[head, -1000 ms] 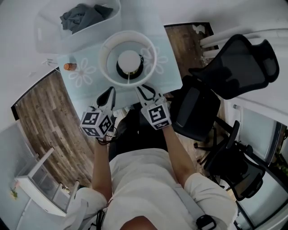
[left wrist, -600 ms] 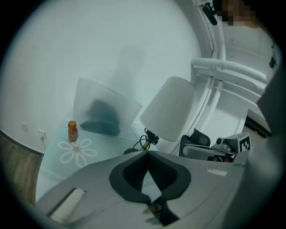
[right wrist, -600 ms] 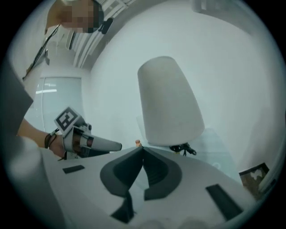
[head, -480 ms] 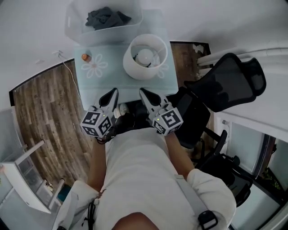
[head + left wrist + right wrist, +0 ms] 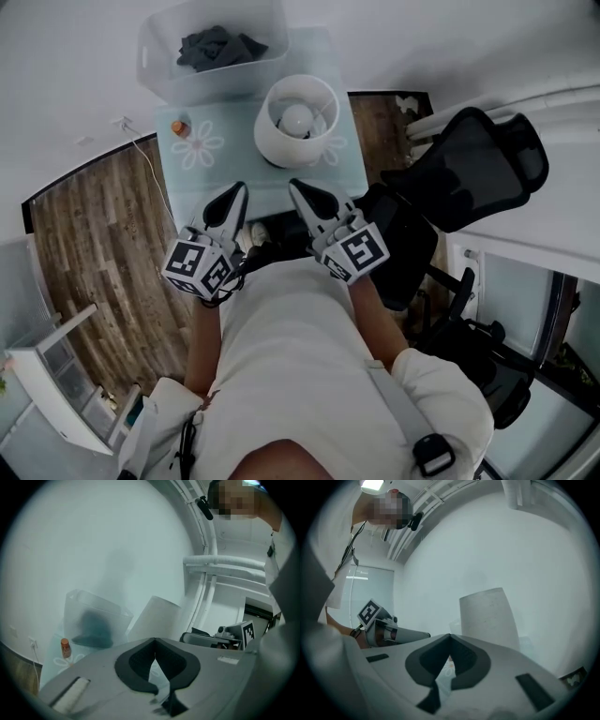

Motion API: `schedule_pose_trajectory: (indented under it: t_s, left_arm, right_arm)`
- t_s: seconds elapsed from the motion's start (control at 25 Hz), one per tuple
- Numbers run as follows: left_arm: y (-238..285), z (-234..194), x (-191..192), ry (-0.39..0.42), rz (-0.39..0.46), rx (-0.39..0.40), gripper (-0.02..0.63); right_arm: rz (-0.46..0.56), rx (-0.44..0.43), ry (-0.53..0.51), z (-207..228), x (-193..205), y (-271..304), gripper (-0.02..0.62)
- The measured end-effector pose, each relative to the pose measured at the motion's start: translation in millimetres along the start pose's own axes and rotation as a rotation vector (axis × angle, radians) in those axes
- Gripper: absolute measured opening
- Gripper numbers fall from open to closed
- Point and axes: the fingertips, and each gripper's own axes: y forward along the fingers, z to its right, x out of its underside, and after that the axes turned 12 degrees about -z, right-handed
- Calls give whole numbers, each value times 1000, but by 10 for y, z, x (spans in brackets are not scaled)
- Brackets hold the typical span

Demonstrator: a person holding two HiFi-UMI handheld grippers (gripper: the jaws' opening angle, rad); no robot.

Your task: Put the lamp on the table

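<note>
The lamp [image 5: 298,120], with a white round shade and a bulb showing inside, stands upright on the pale glass table [image 5: 220,178] with flower prints. Both grippers hover over the table's near edge, well short of the lamp and apart from it. My left gripper [image 5: 236,192] is shut with nothing in it. My right gripper [image 5: 297,188] is shut and empty too. In the left gripper view the shade [image 5: 157,616] rises beyond the closed jaws of my left gripper [image 5: 155,641]. In the right gripper view the shade [image 5: 490,616] stands ahead of my right gripper [image 5: 450,637], to the right.
A clear plastic bin [image 5: 211,47] holding dark cloth sits at the table's far end. A small orange bottle [image 5: 178,127] stands at the table's left edge. A black office chair [image 5: 469,169] is close on the right. Wooden floor lies to the left.
Both grippers have drawn back from the lamp, which now stands alone farther away on the table. The right jaws, open by the shade's rim before, are now shut.
</note>
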Motion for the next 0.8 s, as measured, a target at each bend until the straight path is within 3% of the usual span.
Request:
schedule_pose_trajectory:
  t_s: [0.2,0.8]
  left_arm:
    - [11,-46,-12,0,-3,1,0]
    - [76,16,-42,11,-2,9,0]
  right_arm:
    - [-36,11,-45,-41,33,95,0]
    - [-47,20,-44,2,62,57,0]
